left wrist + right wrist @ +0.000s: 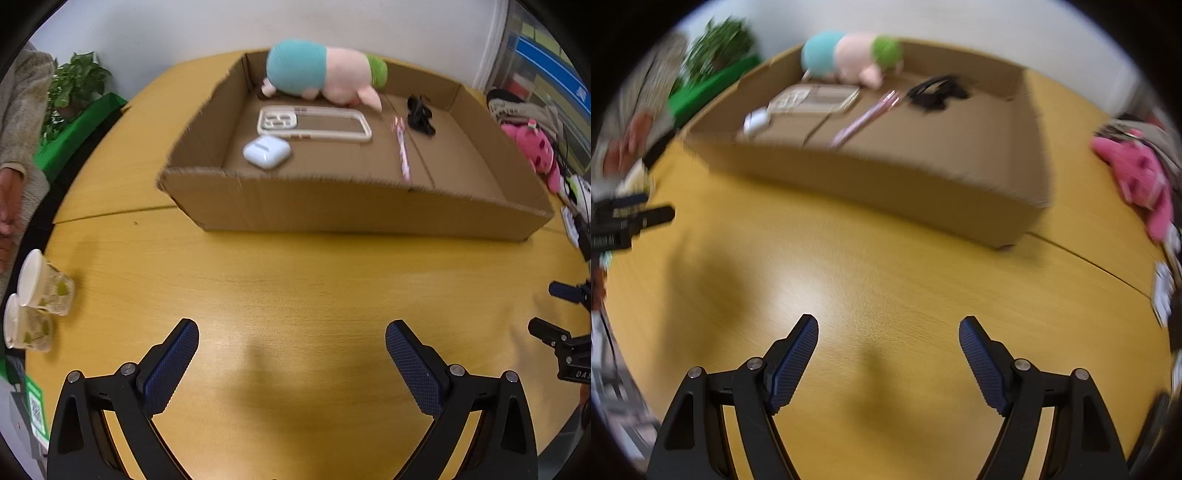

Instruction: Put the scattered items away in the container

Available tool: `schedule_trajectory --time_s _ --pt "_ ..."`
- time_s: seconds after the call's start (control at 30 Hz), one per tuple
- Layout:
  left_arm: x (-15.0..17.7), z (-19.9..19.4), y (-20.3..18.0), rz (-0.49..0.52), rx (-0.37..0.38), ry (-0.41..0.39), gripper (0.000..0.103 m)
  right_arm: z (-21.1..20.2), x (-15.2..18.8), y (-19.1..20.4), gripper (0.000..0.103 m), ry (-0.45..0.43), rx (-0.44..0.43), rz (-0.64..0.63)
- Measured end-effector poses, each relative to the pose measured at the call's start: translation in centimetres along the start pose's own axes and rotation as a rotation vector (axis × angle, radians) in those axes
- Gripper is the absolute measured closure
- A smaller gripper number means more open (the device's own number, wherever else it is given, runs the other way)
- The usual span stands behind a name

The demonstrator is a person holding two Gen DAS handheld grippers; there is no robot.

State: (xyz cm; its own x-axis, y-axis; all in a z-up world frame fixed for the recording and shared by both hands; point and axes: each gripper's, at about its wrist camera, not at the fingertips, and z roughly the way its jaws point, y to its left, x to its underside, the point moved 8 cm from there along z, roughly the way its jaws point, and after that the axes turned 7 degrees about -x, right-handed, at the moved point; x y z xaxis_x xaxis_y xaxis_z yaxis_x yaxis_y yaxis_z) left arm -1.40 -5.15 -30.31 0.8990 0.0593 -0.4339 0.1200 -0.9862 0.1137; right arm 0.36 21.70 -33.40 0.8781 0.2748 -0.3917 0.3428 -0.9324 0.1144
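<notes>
Cardboard walls of the shallow box (332, 206) near the bench's (295, 295) far edge enclosed a plush toy (325, 72) at its far wall, a clear phone case (314, 123), a white earbud case (266, 150), a pink pen (402, 151) and what looked like a black clip (419, 114). Both the left tongs (291, 365) and right tongs (888, 360) hung spread and empty over bare bench at its near edge.

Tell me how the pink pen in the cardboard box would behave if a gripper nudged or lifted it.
The pink pen looks thin and round, so a nudge would probably roll it across the flat floor of the cardboard box. It seems stiff and light. Lying flat, its slim barrel may slip between wide pads.
</notes>
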Motion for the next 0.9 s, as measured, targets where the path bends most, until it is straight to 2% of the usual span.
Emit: schedule_trajectory --time_s 0.13,0.2,0.33,0.4,0.43,0.67,0.9 --pt "0.3 3.3 0.7 0.047 -0.014 -0.018 0.000 2.6 0.0 -0.4 0.024 -0.021 0.001 -0.009" --pt "0.2 4.2 1.1 0.068 -0.010 -0.039 0.000 3.3 -0.2 -0.5 0.020 -0.051 0.006 -0.019" --pt "-0.4 4.8 1.1 0.095 0.082 -0.108 0.000 3.6 -1.1 -0.3 0.013 -0.122 0.001 -0.037" --pt "-0.4 4.8 1.0 0.124 0.106 -0.141 0.000 3.8 -1.3 -0.2 0.007 -0.151 0.005 -0.036" --pt "-0.5 4.7 0.9 0.142 0.117 -0.154 0.000 3.8 -1.1 -0.2 0.000 -0.159 0.006 -0.030" --pt "-1.9 5.2 0.5 0.243 0.185 -0.182 0.000 3.4 -1.2 -1.0 0.000 -0.229 0.017 0.005" --pt "-2.7 5.6 -0.1 0.277 0.203 -0.219 0.000 3.1 -0.5 -1.6 0.000 -0.217 -0.014 -0.051"
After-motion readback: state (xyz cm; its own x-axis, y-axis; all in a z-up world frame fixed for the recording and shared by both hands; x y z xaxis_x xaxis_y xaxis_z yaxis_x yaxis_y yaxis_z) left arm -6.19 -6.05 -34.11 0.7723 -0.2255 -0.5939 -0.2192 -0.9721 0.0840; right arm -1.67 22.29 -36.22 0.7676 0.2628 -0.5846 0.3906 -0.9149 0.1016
